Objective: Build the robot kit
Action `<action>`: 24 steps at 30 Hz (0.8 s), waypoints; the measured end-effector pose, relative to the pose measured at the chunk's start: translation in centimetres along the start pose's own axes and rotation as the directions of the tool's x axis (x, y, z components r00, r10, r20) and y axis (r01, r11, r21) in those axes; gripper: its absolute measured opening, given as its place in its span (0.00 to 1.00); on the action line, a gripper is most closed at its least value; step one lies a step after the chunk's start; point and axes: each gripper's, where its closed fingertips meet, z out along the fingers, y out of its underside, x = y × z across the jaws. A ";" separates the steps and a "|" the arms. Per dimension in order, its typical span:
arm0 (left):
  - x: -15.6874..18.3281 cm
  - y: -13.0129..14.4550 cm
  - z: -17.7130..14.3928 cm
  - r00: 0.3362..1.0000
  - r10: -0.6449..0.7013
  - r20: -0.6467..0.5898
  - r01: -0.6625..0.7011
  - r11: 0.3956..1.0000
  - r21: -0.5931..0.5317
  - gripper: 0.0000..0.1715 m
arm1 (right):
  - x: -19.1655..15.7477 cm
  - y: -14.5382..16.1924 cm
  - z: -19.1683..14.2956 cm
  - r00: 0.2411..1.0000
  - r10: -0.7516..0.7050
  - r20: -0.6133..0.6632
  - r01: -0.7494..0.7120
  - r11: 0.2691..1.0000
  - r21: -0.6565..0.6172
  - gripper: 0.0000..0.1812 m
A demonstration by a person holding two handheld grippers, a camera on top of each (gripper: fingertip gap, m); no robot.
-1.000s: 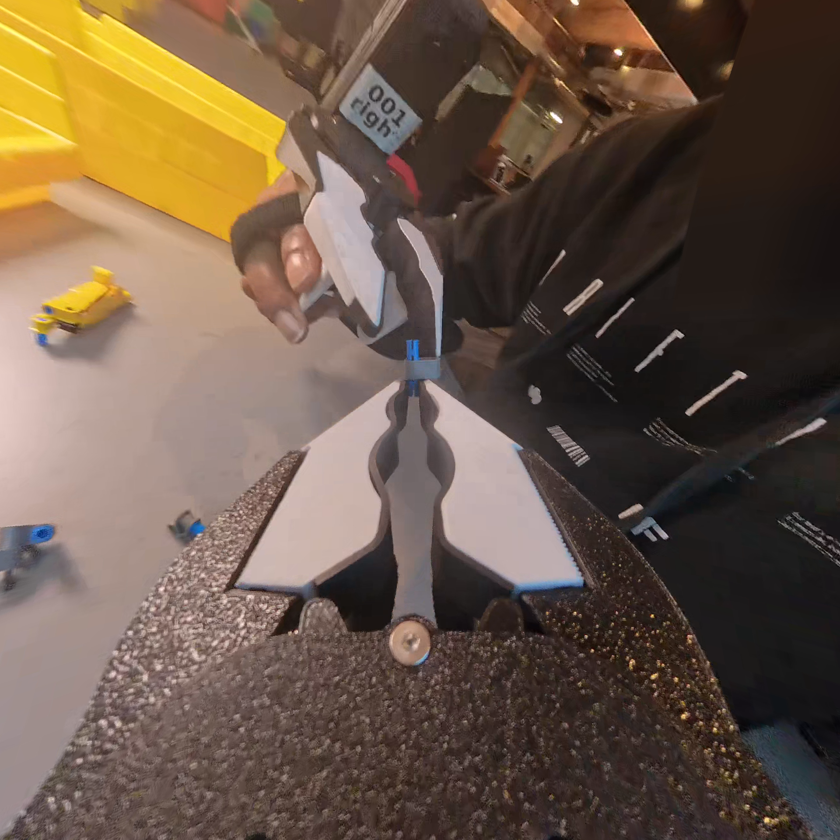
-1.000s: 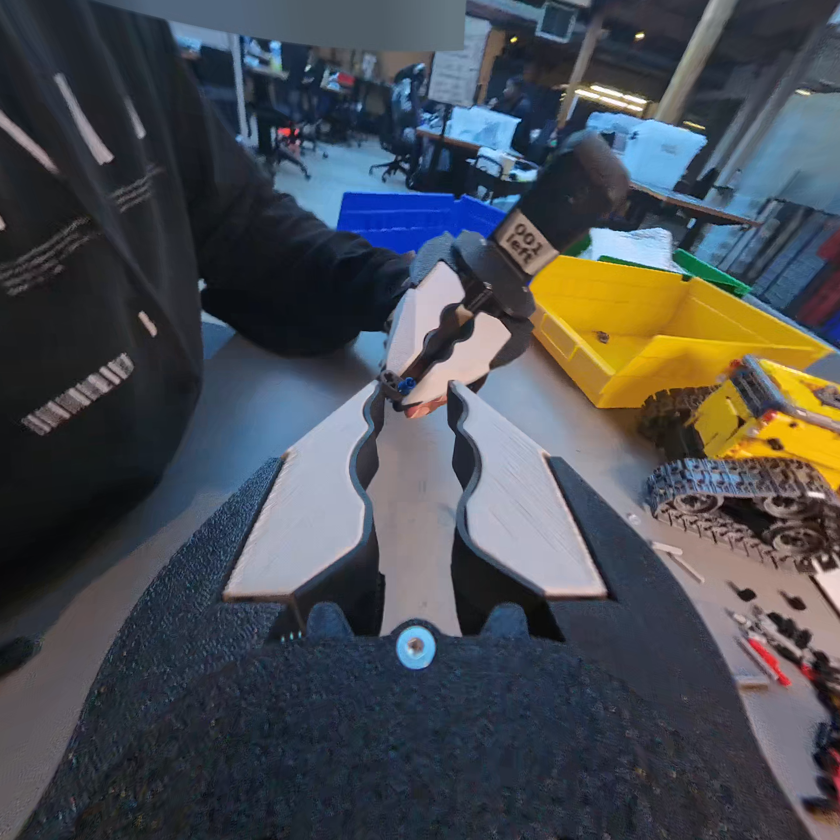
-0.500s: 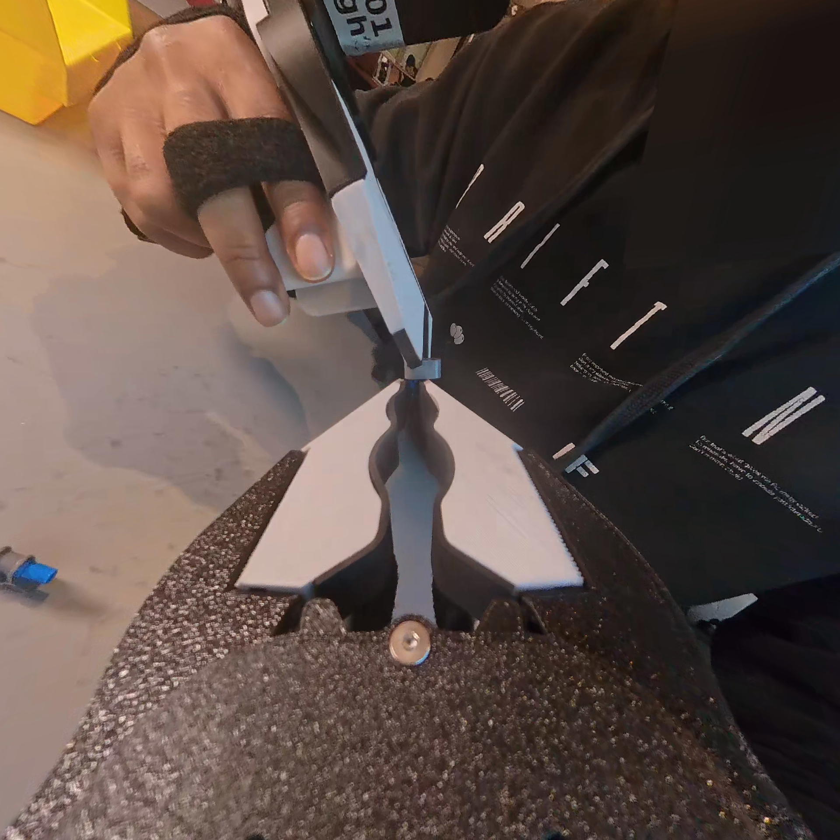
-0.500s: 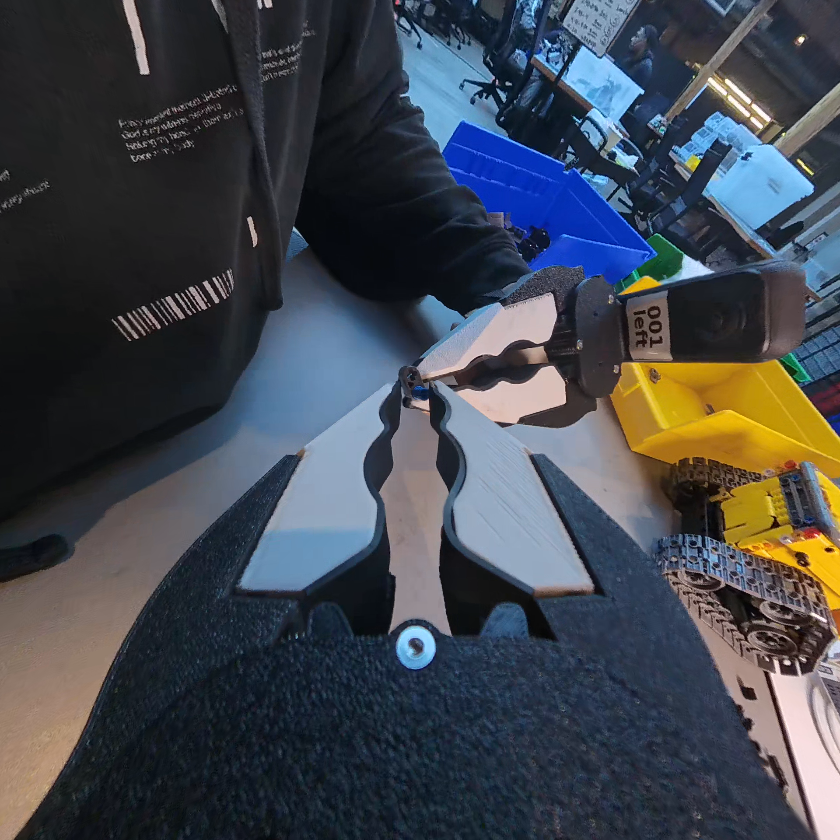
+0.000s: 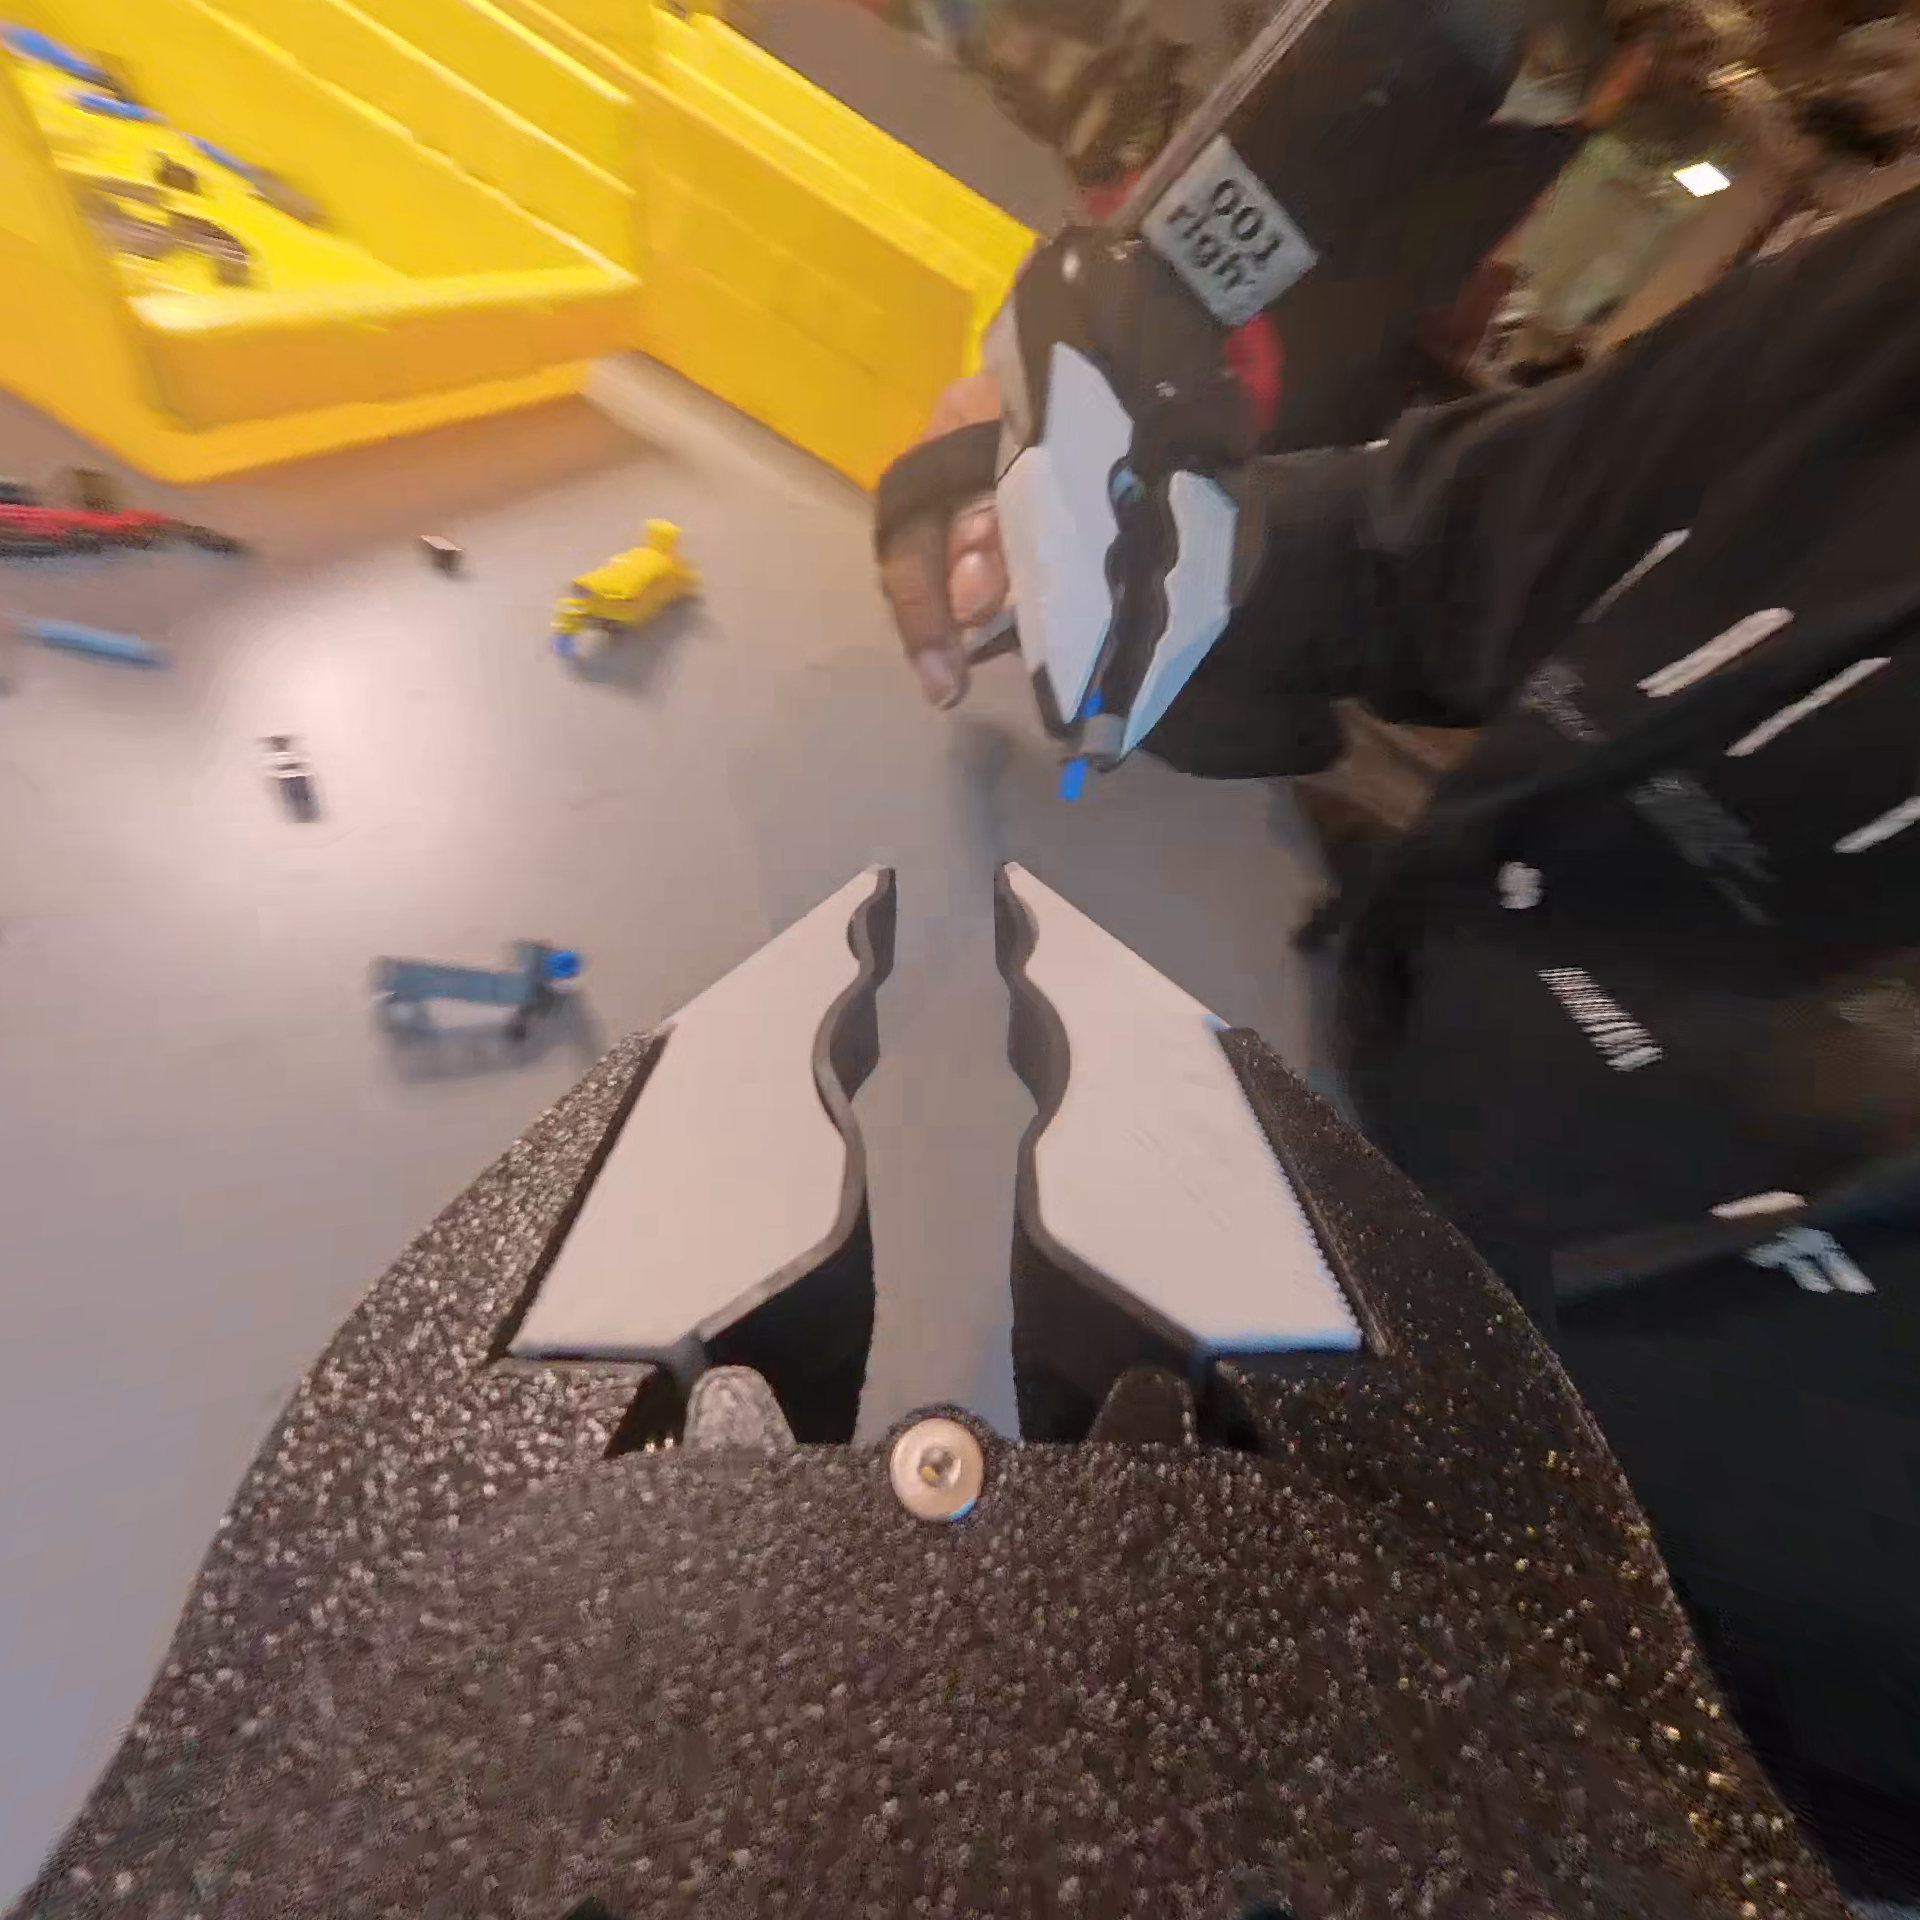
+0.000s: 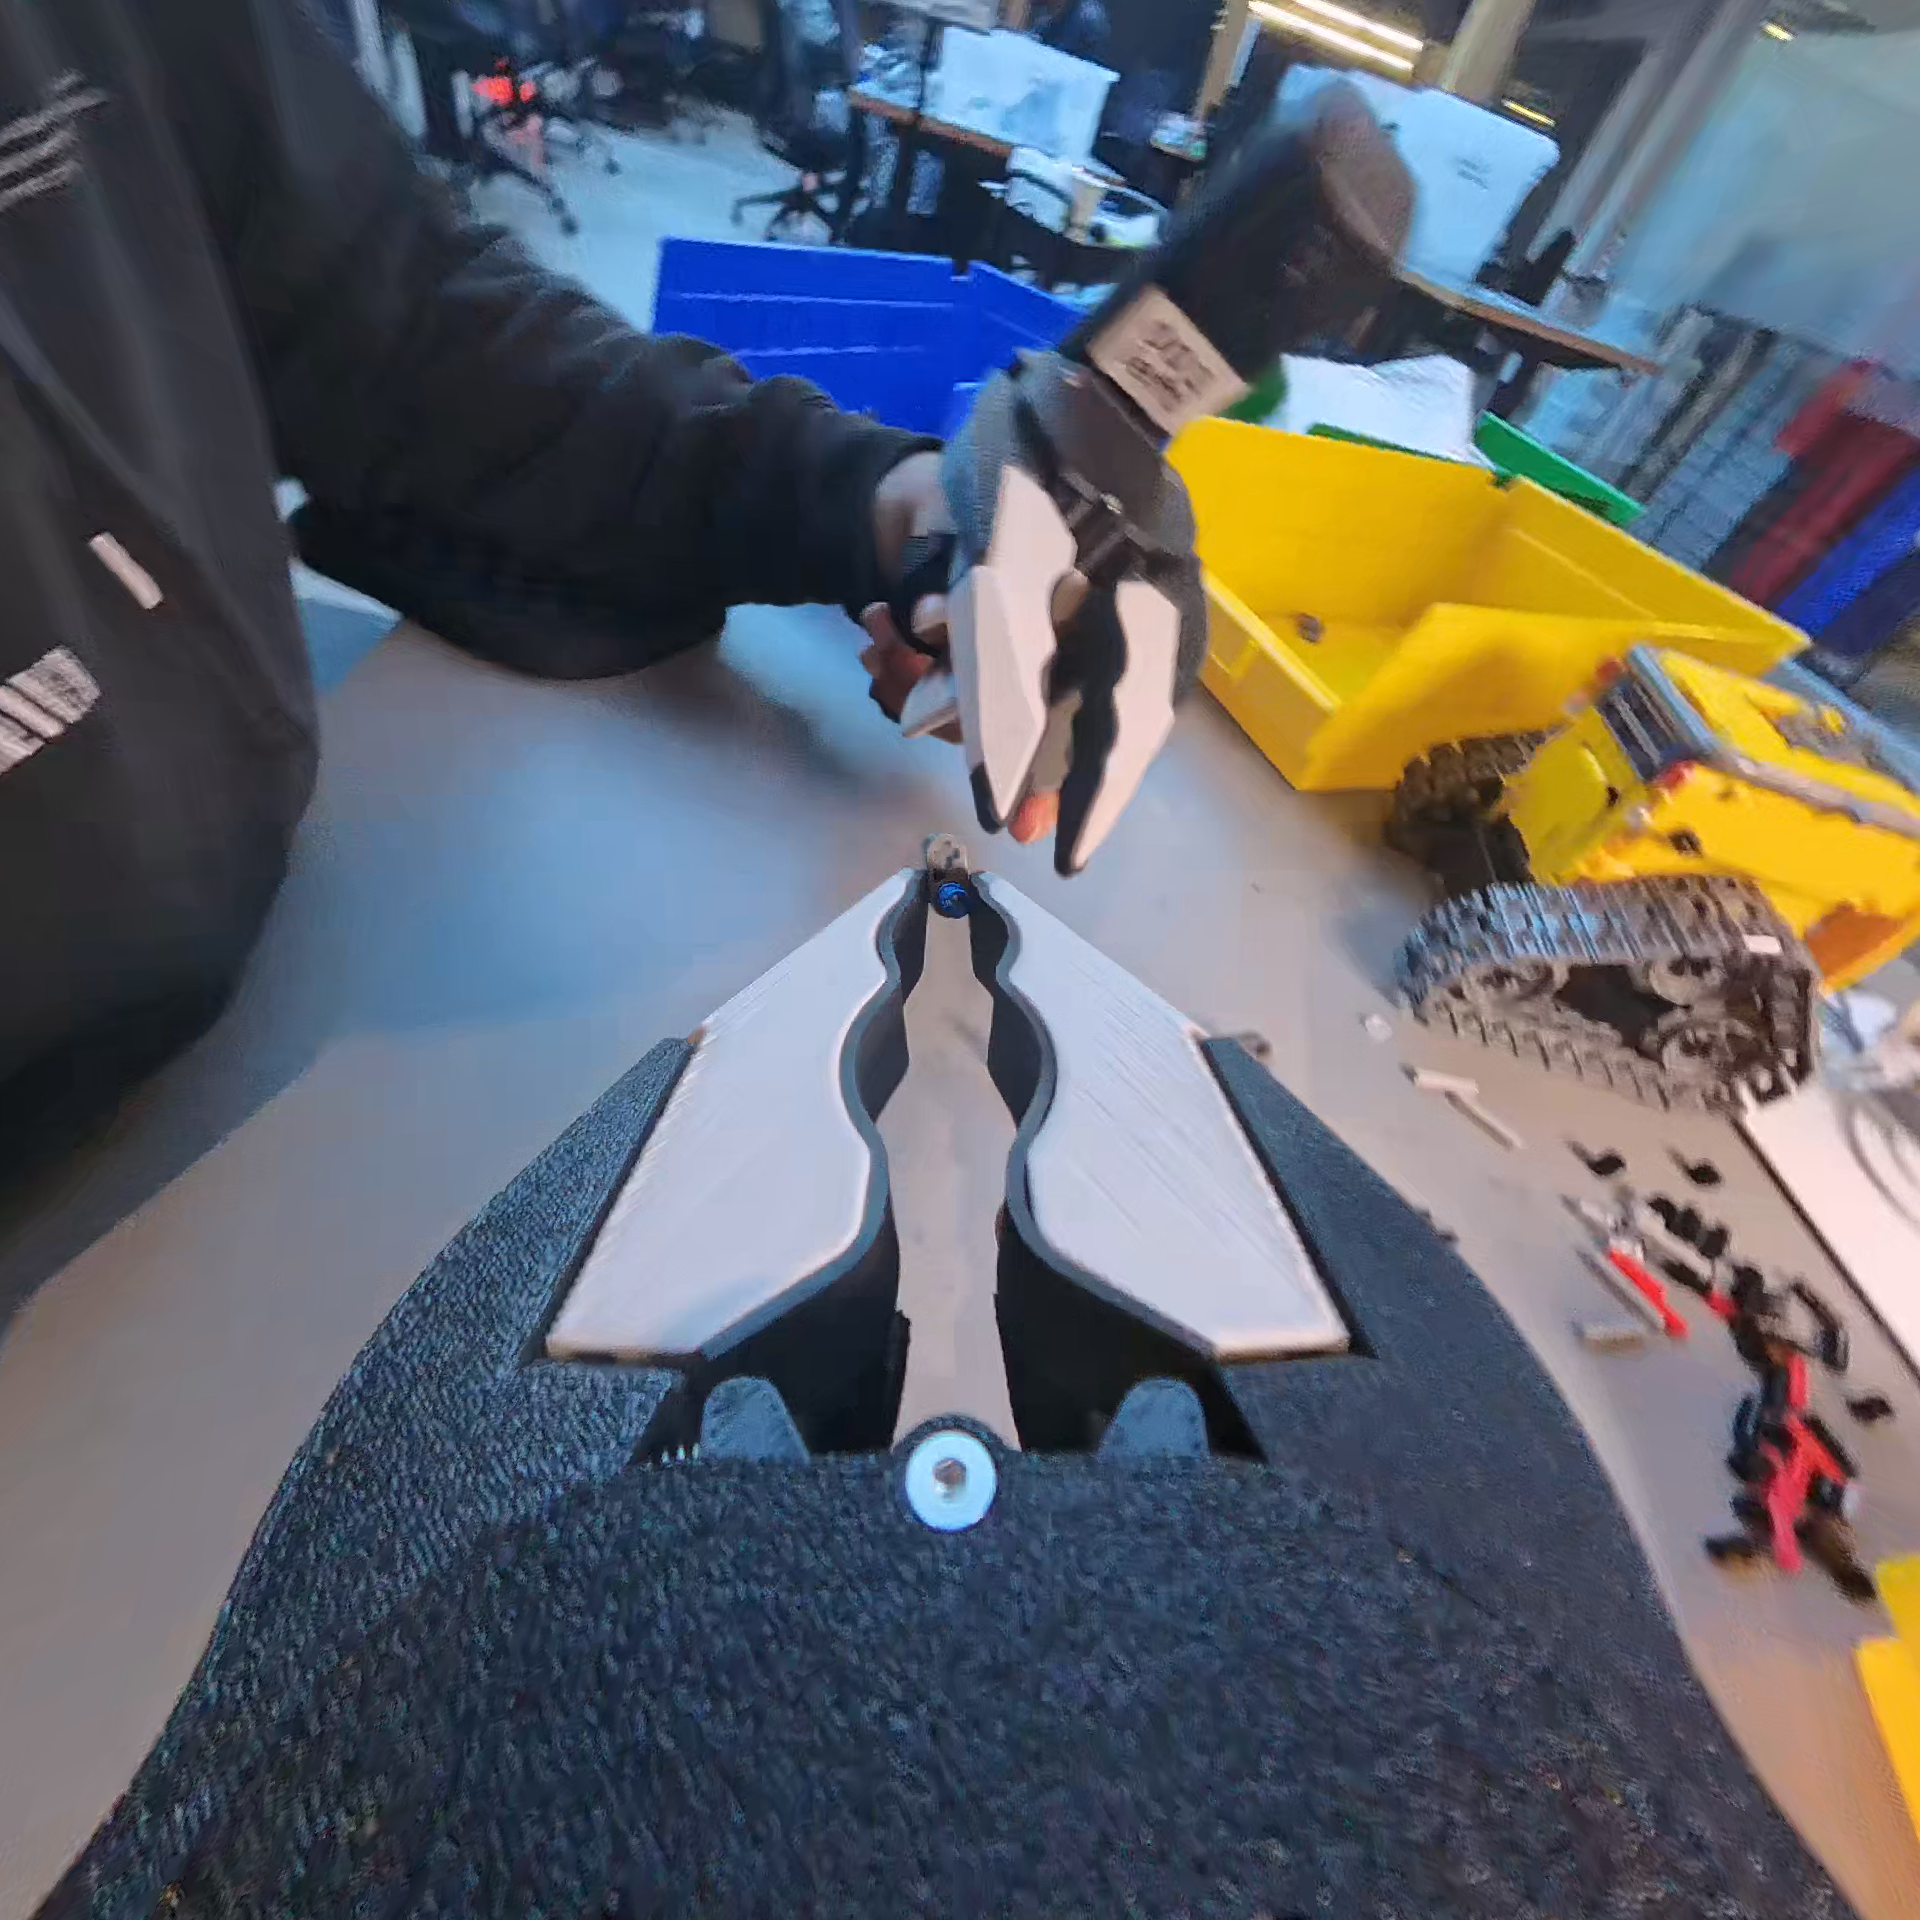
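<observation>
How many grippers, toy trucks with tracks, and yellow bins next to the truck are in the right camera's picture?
Grippers: 2, the right gripper shut on a small piece, the left gripper open
Toy truck: 1
Yellow bin: 1
Total: 4

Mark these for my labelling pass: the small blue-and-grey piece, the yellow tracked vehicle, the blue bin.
small blue-and-grey piece (image 6: 949,891): right wrist view, its blue end
yellow tracked vehicle (image 6: 1704,810): right wrist view, yellow body
blue bin (image 6: 831,312): right wrist view, front wall
</observation>
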 end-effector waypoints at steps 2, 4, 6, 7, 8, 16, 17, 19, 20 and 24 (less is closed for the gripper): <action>-2.1 0.3 -0.9 0.986 0.059 0.157 -0.057 0.998 -0.019 0.11 | 1.7 0.8 -0.4 0.994 0.095 -0.053 -0.094 0.996 0.008 0.04; -3.2 0.8 -1.3 0.962 0.110 0.248 -0.098 0.993 -0.060 0.11 | 2.8 1.2 -0.8 0.984 0.156 -0.086 -0.154 0.988 0.027 0.04; -3.6 1.8 -1.1 0.944 0.160 0.289 -0.129 0.984 -0.125 0.12 | 3.7 1.6 -1.0 0.974 0.195 -0.113 -0.193 0.981 0.035 0.04; -3.8 2.4 -0.8 0.934 0.191 0.302 -0.143 0.975 -0.172 0.12 | 4.0 1.8 -1.1 0.969 0.212 -0.125 -0.210 0.977 0.033 0.04; -3.9 3.1 -0.5 0.924 0.220 0.311 -0.156 0.963 -0.219 0.13 | 4.3 2.2 -1.1 0.965 0.222 -0.140 -0.222 0.975 0.019 0.04; -5.0 5.4 2.0 0.866 0.341 0.365 -0.194 0.903 -0.383 0.13 | 4.5 3.9 -0.8 0.962 0.205 -0.178 -0.220 0.973 -0.066 0.04; -5.1 5.3 2.2 0.857 0.351 0.377 -0.197 0.899 -0.390 0.13 | 4.4 4.0 -0.8 0.964 0.201 -0.177 -0.216 0.974 -0.072 0.04; -5.5 5.4 2.4 0.842 0.359 0.402 -0.185 0.893 -0.410 0.12 | 4.3 4.1 -0.8 0.965 0.193 -0.177 -0.210 0.974 -0.082 0.04; -5.6 5.6 2.5 0.841 0.356 0.408 -0.171 0.889 -0.424 0.12 | 4.3 4.1 -0.7 0.966 0.189 -0.177 -0.206 0.975 -0.084 0.04; -5.4 6.1 2.8 0.838 0.381 0.390 -0.190 0.874 -0.447 0.15 | 4.1 4.2 -0.7 0.968 0.189 -0.164 -0.205 0.975 -0.086 0.04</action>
